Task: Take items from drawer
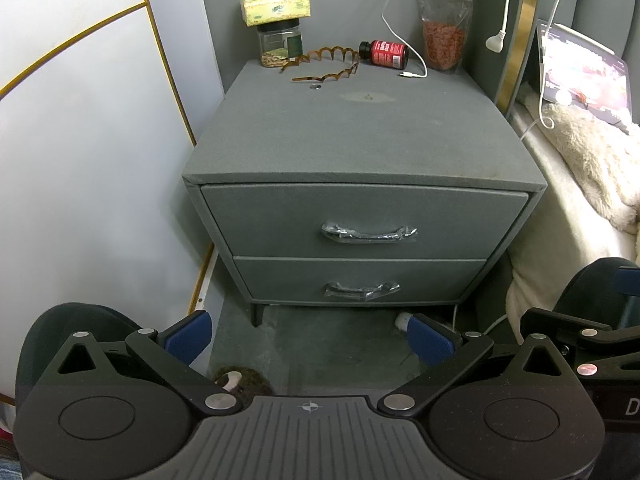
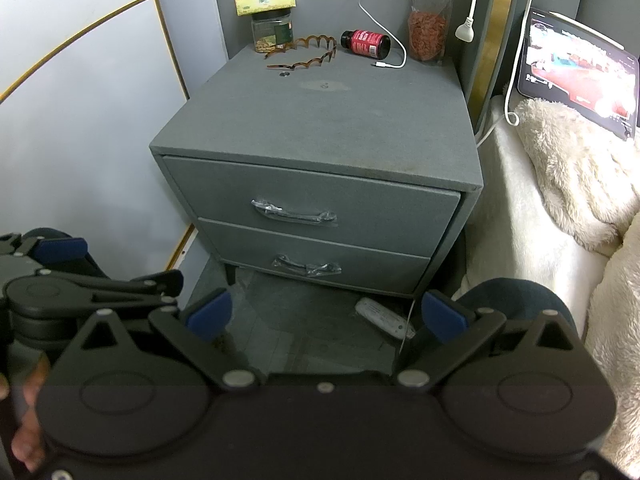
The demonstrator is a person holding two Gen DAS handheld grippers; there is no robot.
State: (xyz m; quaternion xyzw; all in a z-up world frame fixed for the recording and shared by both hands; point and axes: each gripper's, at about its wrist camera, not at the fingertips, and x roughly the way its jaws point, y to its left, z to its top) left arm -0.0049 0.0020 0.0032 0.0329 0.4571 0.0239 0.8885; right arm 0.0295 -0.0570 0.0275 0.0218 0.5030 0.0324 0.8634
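Grey upholstered nightstand, centre of frame in both views, standing on short legs between a pale wall panel at left and a bed with a cream fleece blanket at right. Two drawers, both fully closed, so the items to be taken are out of sight: upper drawer and lower drawer, each with a horizontal bar handle wrapped in clear film, upper handle and lower handle. On top, along the rear edge: tissue box on a jar, wavy brown hairband, red bottle on its side, pouch of red contents, white cable. Left gripper, bottom of frame, jaws spread wide, holding nothing, well short of the handles. Right gripper, likewise wide open and empty. Handling note: opening comes first; approach one handle square-on, close around the bar's middle, and pull straight out, as the film looks slippery.
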